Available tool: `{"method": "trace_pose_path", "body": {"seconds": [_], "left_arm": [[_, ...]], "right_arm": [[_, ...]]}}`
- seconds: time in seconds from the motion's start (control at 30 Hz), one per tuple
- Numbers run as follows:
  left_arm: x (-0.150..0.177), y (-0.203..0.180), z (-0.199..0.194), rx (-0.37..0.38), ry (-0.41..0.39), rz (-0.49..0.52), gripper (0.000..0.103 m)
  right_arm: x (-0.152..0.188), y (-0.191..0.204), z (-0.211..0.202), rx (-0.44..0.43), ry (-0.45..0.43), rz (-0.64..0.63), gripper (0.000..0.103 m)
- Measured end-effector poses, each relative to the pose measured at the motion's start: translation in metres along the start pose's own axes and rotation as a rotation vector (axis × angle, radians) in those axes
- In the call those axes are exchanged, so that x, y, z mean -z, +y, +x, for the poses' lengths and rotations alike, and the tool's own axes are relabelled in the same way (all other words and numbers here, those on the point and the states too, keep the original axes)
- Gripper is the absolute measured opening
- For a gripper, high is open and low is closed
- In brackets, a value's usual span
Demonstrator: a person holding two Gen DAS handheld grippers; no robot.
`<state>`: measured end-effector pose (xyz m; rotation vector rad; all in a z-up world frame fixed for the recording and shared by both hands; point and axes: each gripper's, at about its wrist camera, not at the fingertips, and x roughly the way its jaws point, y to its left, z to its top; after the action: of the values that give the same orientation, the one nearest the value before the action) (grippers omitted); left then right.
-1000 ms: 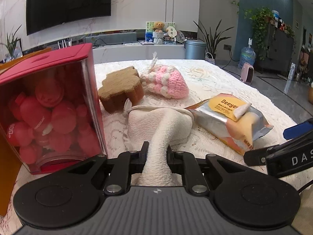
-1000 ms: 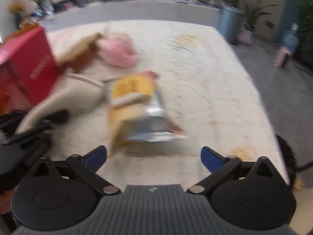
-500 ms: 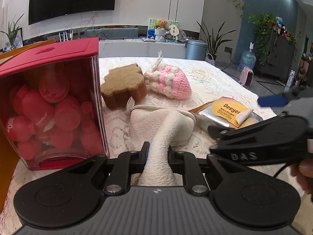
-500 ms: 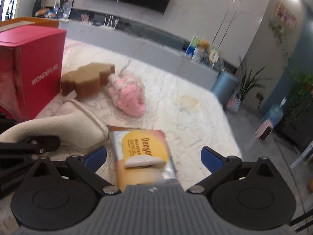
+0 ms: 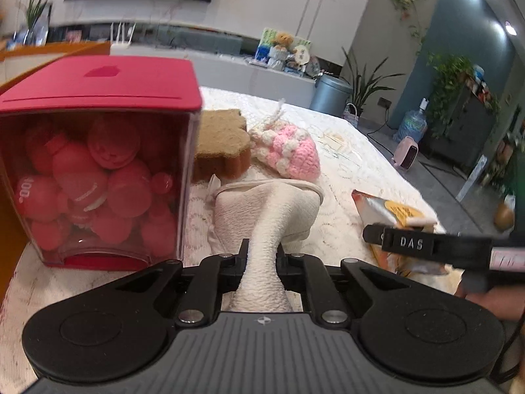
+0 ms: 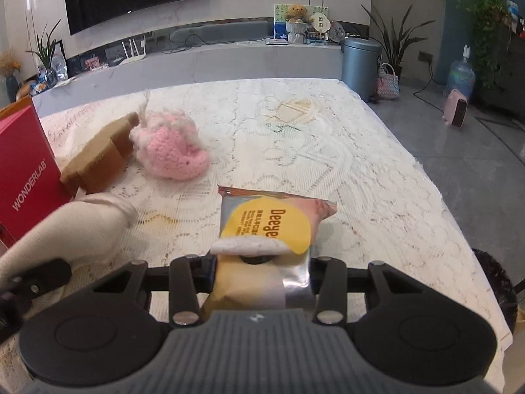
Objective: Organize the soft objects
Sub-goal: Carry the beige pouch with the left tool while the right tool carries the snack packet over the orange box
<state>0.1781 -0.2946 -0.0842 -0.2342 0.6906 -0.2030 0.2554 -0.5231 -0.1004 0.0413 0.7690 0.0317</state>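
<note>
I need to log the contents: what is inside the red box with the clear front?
The red box holds a heap of pink rounded pieces, some with white print. Its back and bottom layers are hidden.

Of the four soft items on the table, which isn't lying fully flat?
The cream cloth: the left gripper pinches its near end, lifted. Wipes packet, brown sponge and pink knit pouch lie flat.

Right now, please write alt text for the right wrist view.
The right gripper has just been closing on a wet-wipe pack lying on a lace tablecloth. Behind sit a pink knit pouch, a brown sponge and a red box.
</note>
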Motion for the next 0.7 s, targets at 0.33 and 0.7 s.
{"method": "trace_pose_path", "body": {"seconds": [0.33,0.7], "left_arm": [[-0.012,-0.008,-0.02,-0.015,-0.037,0.026,0.012],[-0.042,0.002,-0.06,0.091,-0.028,-0.069,0.012]], "right_arm": [[0.0,-0.006,-0.003,-0.063,-0.028,0.048,0.042],[-0.014,0.023,-0.038,-0.066,-0.219,0.02,0.042]]}}
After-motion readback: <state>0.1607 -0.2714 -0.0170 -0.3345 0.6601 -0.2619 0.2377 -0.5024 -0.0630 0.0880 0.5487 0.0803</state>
